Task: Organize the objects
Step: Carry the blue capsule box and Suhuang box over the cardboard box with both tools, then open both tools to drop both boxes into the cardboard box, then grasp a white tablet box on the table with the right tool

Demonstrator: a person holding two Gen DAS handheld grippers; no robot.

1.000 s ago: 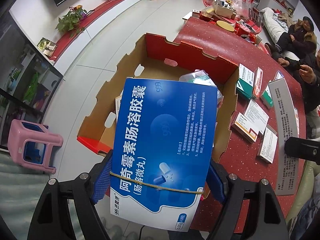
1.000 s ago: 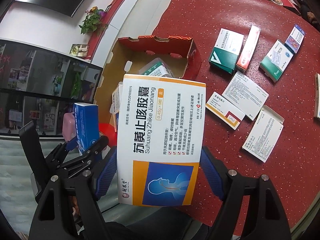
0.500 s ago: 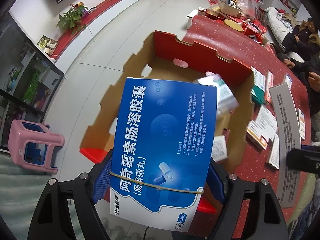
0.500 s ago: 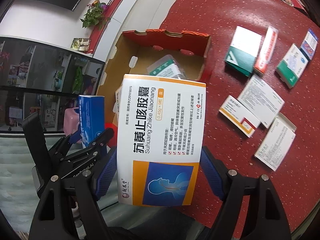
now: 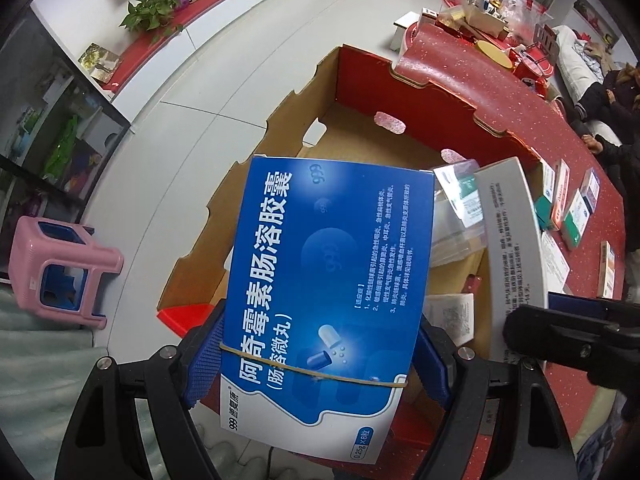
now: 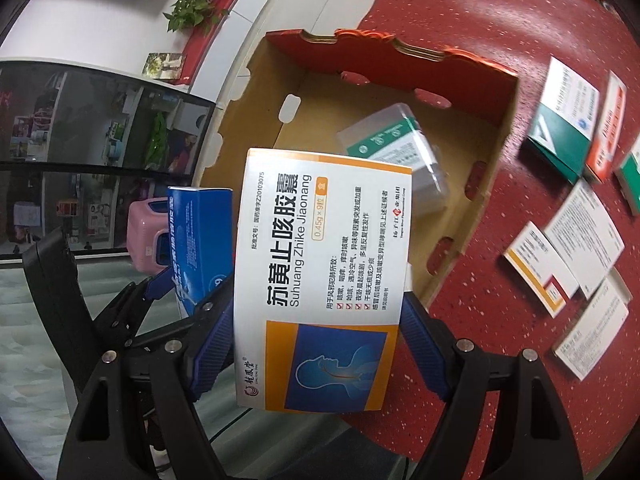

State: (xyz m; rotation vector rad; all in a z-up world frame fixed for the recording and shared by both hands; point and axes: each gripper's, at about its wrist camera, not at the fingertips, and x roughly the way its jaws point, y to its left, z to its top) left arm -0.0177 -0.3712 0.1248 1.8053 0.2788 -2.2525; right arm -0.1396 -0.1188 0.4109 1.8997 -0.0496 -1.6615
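My left gripper (image 5: 316,354) is shut on a blue medicine box (image 5: 328,276) with a rubber band round it, held above the near edge of an open cardboard box (image 5: 360,80) with red outer walls. My right gripper (image 6: 316,344) is shut on a white and orange medicine box (image 6: 320,276), held beside it over the same cardboard box (image 6: 400,76). The blue box also shows at the left in the right wrist view (image 6: 200,236). The white box's edge shows at the right in the left wrist view (image 5: 512,248). A clear packet with a green label (image 6: 394,160) lies inside the cardboard box.
The cardboard box stands on a red speckled table (image 6: 500,20). Several flat medicine boxes (image 6: 560,132) lie on the table to the right. A pink stool (image 5: 60,268) stands on the floor at the left. People sit at the far right (image 5: 616,92).
Both grippers have moved forward over the cardboard box, each still holding its medicine box. The two grippers have come closer together.
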